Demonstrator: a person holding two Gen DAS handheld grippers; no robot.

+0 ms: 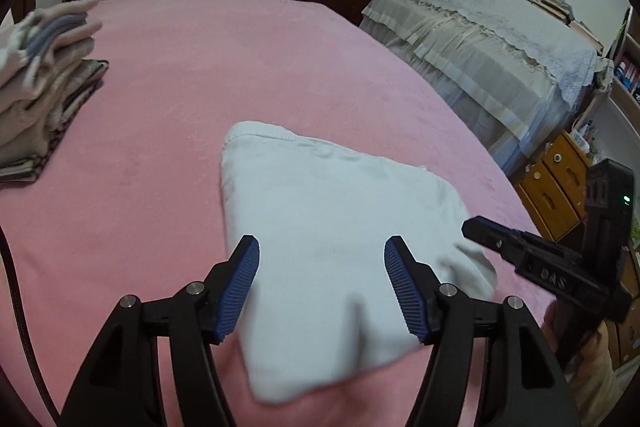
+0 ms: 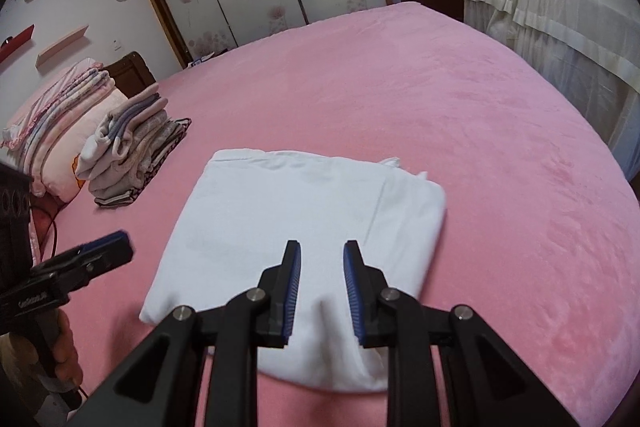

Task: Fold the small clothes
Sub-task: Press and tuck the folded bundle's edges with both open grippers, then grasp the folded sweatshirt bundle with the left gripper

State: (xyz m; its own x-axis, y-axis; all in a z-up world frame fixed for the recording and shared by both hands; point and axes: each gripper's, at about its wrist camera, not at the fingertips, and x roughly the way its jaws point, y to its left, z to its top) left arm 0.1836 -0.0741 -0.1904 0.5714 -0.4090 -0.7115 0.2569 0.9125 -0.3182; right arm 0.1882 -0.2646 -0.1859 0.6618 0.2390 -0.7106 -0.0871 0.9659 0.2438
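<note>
A white garment [image 1: 336, 227] [image 2: 296, 215] lies folded into a flat rectangle on the pink bed [image 1: 160, 147] [image 2: 480, 147]. My left gripper [image 1: 322, 251] hovers over the garment's near part, blue pads wide apart, nothing between them. In the right wrist view the left gripper [image 2: 116, 247] shows at the cloth's left side, off the fabric. My right gripper [image 2: 323, 251] stands over the near edge with a narrow gap between its pads; the cloth lies under them and I see no pinch. From the left wrist view, the right gripper [image 1: 500, 243] sits above the garment's right corner.
A stack of folded clothes [image 1: 44, 87] [image 2: 128, 155] rests on the bed to the left, with pillows and quilts [image 2: 60, 119] behind it. A cloth-covered piece of furniture [image 1: 480, 47] and a wooden cabinet [image 1: 556, 187] stand past the bed's right edge.
</note>
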